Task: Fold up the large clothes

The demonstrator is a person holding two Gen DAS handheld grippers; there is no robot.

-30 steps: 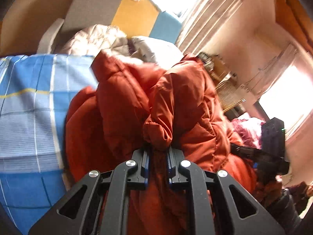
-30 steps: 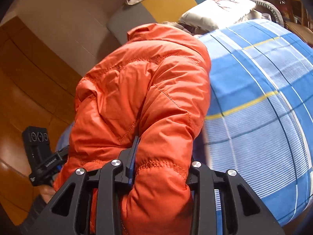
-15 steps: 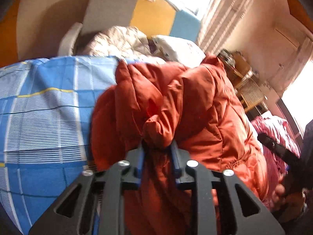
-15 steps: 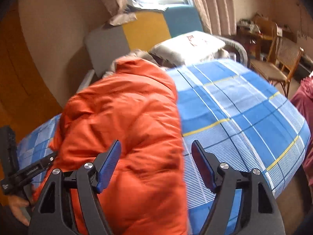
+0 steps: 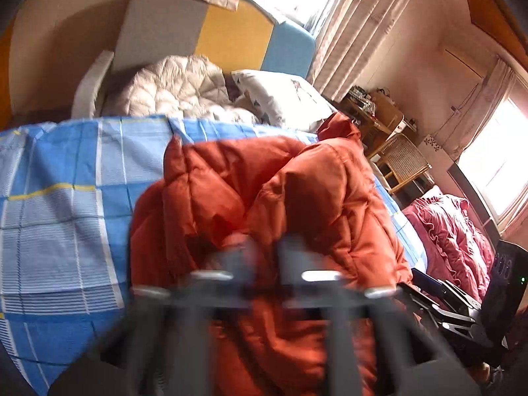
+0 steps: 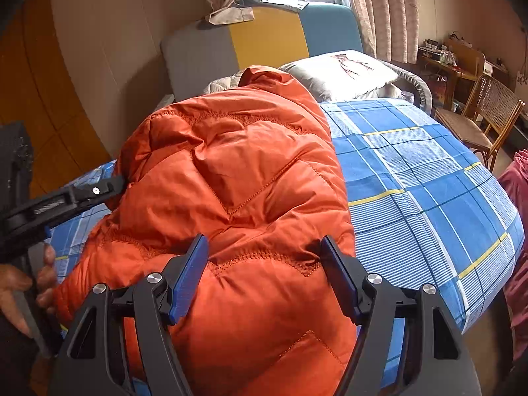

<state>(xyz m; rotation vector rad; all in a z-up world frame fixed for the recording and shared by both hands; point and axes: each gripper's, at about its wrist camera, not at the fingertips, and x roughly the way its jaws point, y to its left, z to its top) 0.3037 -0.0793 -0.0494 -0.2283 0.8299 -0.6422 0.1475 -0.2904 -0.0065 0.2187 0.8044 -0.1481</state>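
A home bedroom: checked bed [image 6: 429,171], pillow [image 6: 343,69], curtains [image 6: 382,10].

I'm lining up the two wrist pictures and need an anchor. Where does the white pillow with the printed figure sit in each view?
Left wrist view: the white pillow lies upper centre, right of the quilted beige blanket, behind the orange jacket.
Right wrist view: the pillow lies upper right of centre, just beyond the jacket's top.
Shared landmark: the grey, yellow and blue headboard behind it.
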